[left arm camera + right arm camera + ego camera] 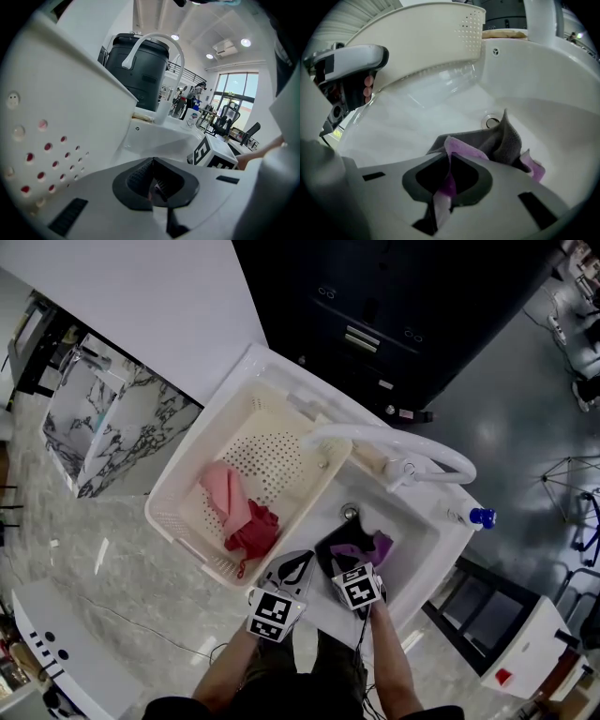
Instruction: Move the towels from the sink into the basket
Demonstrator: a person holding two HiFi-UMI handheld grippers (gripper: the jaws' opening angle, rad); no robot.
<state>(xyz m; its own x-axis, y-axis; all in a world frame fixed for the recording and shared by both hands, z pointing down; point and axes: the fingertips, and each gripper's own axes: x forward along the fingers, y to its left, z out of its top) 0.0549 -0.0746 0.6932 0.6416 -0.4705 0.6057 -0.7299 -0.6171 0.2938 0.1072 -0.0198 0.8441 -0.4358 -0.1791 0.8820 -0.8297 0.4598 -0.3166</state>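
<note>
A cream perforated basket [178,521] sits over the left part of the white sink [427,531]. A pink towel [223,495] and a red towel [253,531] lie inside it. In the sink basin a purple towel [378,544] lies bunched with a dark grey towel [336,542]. My right gripper [450,158] is shut on a fold of the purple towel [464,149], and the grey towel [506,139] rises just behind it. My left gripper [152,162] is shut with nothing held, next to the basket wall [56,117] at the sink's front edge.
A white arched faucet [394,442] reaches over the sink, with the drain [491,123] below it. A bottle with a blue cap [481,517] stands on the sink's right corner. A dark cabinet [375,315] stands behind, and marbled floor lies to the left.
</note>
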